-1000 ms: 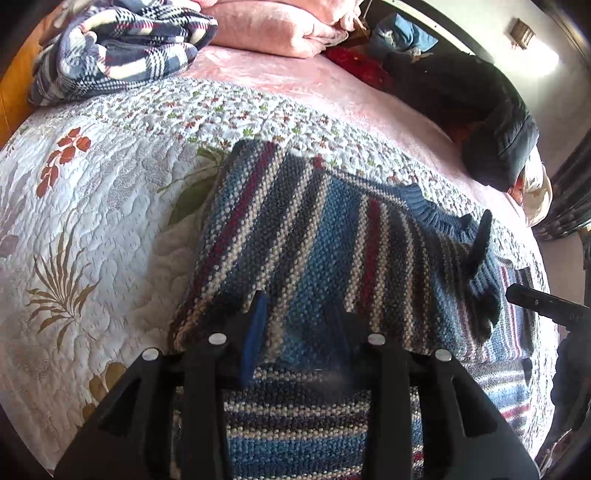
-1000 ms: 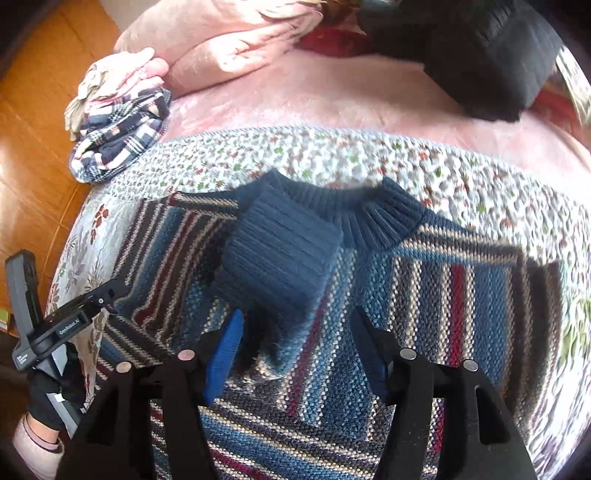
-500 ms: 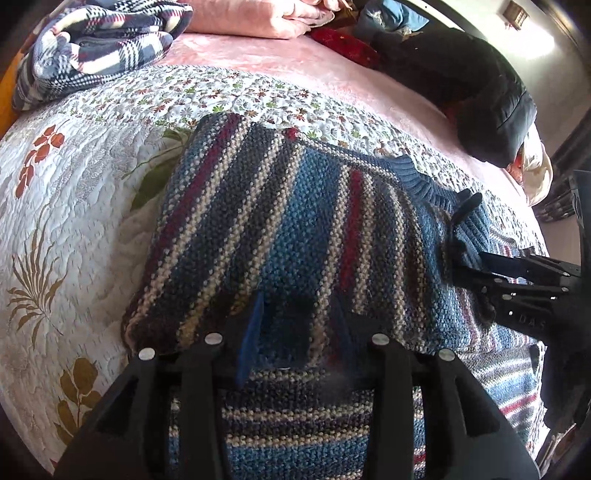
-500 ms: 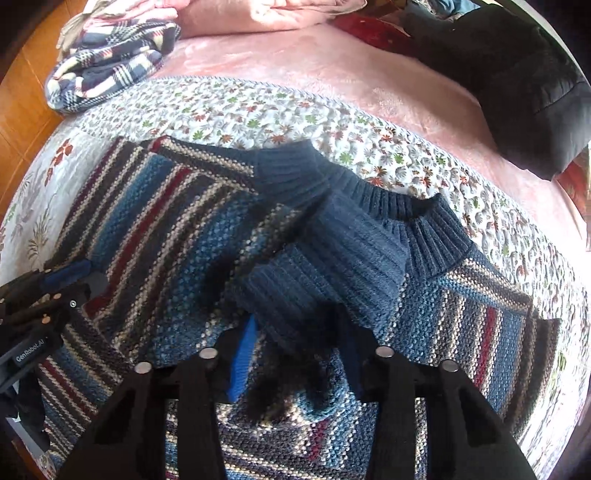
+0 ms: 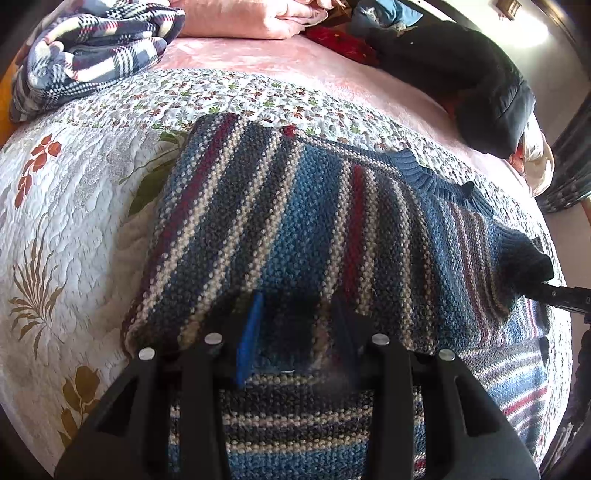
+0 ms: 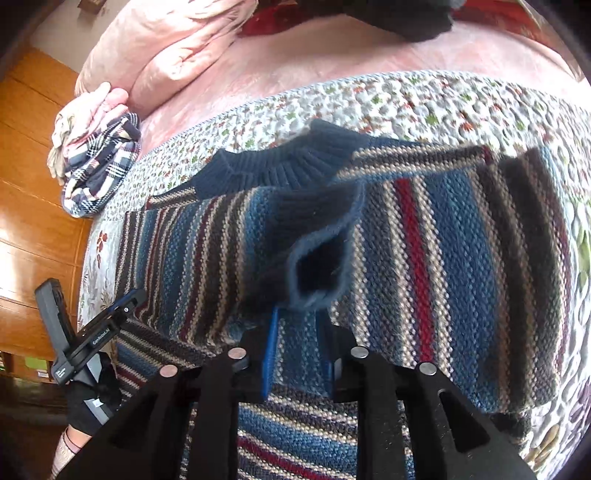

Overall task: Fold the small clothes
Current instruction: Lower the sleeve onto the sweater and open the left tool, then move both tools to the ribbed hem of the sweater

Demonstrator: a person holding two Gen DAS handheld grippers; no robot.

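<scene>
On the quilted bedspread [image 5: 92, 206], the striped sweater [image 5: 295, 221] lies with its body spread flat and an upper layer folded across it. At the far left a plaid blanket [image 5: 92, 55] sits bunched near the pink pillow [image 5: 240, 22], well apart from the work. My left claw [image 5: 295, 332] pinches the near edge of the folded layer, its blue pad [image 5: 251, 339] pressed into the knit. Further right, my right claw [image 6: 297, 347] is pressed together on a narrow strip of the striped knit, just below the dark ribbed cuff [image 6: 317, 266] of the sleeve (the cuff's opening gapes towards the lens). The ribbed collar [image 6: 288, 166] lies beyond, at the far edge of the garment. A black jacket [image 5: 480, 81] rests at the far right of the bed, clear of the fold.

Risks, as I judge them: the loose, heavy knit may stretch or slide out of either grip if the two claws travel unevenly, skewing the fold; the sleeve could flop outward once released, and a dragged lower layer would bunch the sweater on the quilt.
</scene>
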